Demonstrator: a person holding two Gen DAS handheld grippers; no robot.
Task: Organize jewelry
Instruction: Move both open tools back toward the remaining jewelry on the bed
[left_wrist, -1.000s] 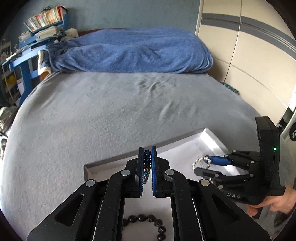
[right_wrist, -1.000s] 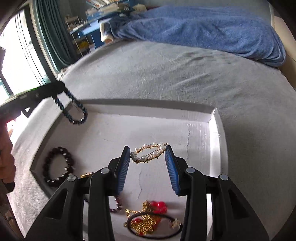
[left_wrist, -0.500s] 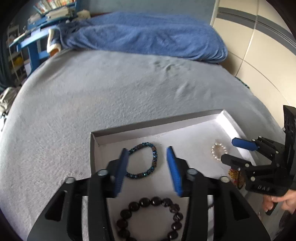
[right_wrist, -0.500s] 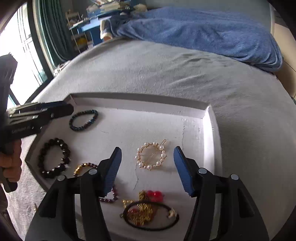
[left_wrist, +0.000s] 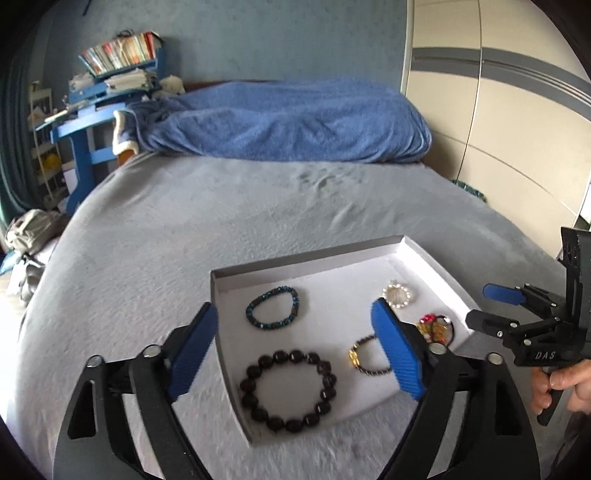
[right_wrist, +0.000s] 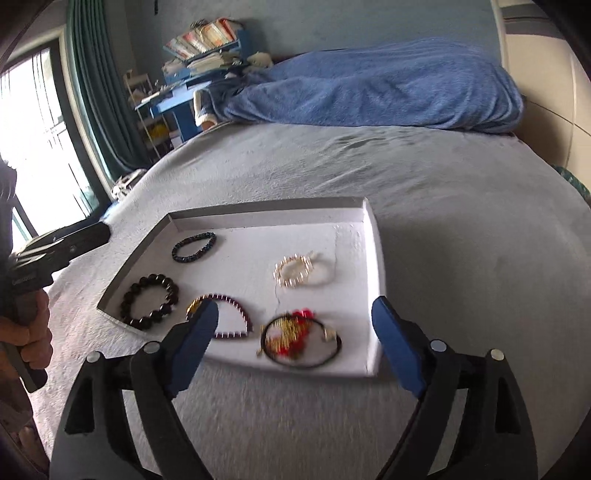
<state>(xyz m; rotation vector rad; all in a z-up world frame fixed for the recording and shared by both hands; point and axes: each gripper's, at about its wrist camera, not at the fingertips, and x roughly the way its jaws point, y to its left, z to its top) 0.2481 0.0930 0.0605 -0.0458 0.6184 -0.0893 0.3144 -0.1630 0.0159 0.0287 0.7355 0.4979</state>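
So we had both sets of tongs spread wide with nothing in them. Our left tongs (left_wrist: 295, 354) hovered over the near left part of the shallow white cardboard tray (left_wrist: 436, 266), framing the big black round-bead bracelet (left_wrist: 288, 391) and, just past it, the small dark blue-green beaded bracelet (left_wrist: 272, 307). Our right tongs (right_wrist: 295, 345) sat low at the tray's near edge, right by the tangle of gold chain, red beads and a thin black loop (right_wrist: 299, 341), which was a bit blurry. Next to that tangle lay the dark purple bracelet with a gold clasp (right_wrist: 225, 317), partly hidden behind one blue pad. Further in, toward the right wall of the tray, was the round gold-and-pearl hair clip (right_wrist: 295, 271). All the pieces were lying flat inside the tray, spaced apart from each other, except the tangle, which was one heap. The tray itself rested on the grey bed cover (left_wrist: 184, 236), with a rumpled blue blanket (left_wrist: 288, 122) piled up at the far end of the bed.
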